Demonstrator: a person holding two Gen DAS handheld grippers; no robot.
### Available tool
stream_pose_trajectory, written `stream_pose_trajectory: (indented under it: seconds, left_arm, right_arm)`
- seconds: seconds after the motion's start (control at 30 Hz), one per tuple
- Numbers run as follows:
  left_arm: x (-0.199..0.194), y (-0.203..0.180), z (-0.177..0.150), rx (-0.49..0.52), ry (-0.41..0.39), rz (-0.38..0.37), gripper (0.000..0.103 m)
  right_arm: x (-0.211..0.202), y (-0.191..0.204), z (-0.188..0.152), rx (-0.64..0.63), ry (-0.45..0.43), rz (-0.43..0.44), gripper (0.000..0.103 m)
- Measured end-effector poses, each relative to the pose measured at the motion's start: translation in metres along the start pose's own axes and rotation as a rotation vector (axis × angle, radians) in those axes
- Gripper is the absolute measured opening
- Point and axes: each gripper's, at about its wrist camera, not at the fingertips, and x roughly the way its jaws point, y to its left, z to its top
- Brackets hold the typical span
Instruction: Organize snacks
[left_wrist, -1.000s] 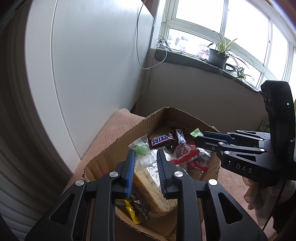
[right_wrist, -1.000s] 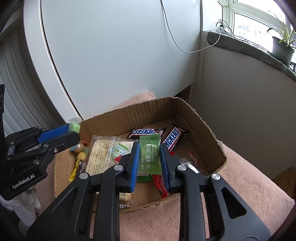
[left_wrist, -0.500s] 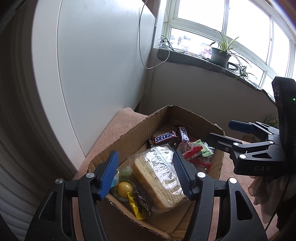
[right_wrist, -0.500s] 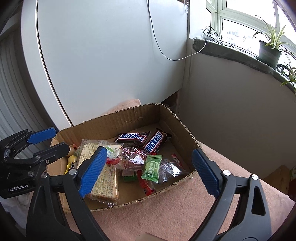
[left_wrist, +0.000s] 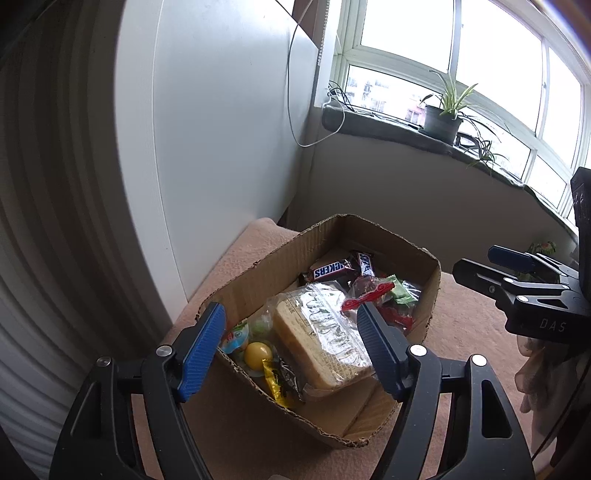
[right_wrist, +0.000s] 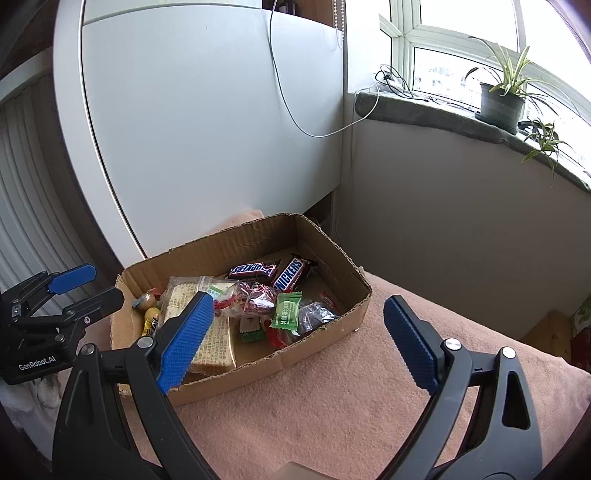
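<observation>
A shallow cardboard box (right_wrist: 332, 269) (left_wrist: 255, 273) sits on a pink cloth. It holds two Snickers bars (right_wrist: 291, 273) (left_wrist: 330, 268), a wrapped cracker pack (left_wrist: 325, 332) (right_wrist: 214, 332), a green candy packet (right_wrist: 286, 309) (left_wrist: 400, 291), red-wrapped sweets (left_wrist: 367, 291), and a yellow ball sweet (left_wrist: 258, 352). My left gripper (left_wrist: 291, 343) is open and empty, held back above the box's near left corner. My right gripper (right_wrist: 295, 332) is wide open and empty, in front of the box. Each gripper shows in the other's view: the right (left_wrist: 517, 280), the left (right_wrist: 55, 299).
A white panel (right_wrist: 207, 129) stands behind the box, with a thin cable (right_wrist: 295, 110) hanging over it. A windowsill with a potted plant (right_wrist: 502, 99) runs at the right. The pink cloth (right_wrist: 369, 398) stretches in front of and right of the box.
Both grippers opened and let go of their snacks into the box: the left a clear green-sweet packet, the right the green candy packet. Both then pulled back from the box.
</observation>
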Motion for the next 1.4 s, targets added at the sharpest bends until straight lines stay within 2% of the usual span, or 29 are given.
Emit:
stream_pose_trajectory:
  seconds: [0.57, 0.6, 0.63, 0.97, 1.4]
  left_arm:
    - [-0.051, -0.012, -0.016, -0.007, -0.061, -0.015, 0.074]
    - [-0.054, -0.013, -0.018, -0.007, -0.062, -0.018, 0.074]
    - [-0.057, -0.014, -0.019, -0.008, -0.064, -0.020, 0.074]
    - [-0.076, -0.022, -0.031, -0.006, -0.061, -0.006, 0.075]
    - [-0.085, -0.027, -0.034, -0.014, -0.064, 0.009, 0.075]
  right_arm:
    - [-0.069, 0.004, -0.027, 0.064, -0.093, -0.060, 0.096]
    - [-0.072, 0.003, -0.029, 0.071, -0.094, -0.068, 0.102]
    - [-0.076, 0.003, -0.032, 0.078, -0.097, -0.081, 0.103]
    - [-0.103, 0.006, -0.054, 0.070, -0.108, -0.177, 0.103]
    - [-0.110, 0.008, -0.056, 0.063, -0.116, -0.158, 0.103]
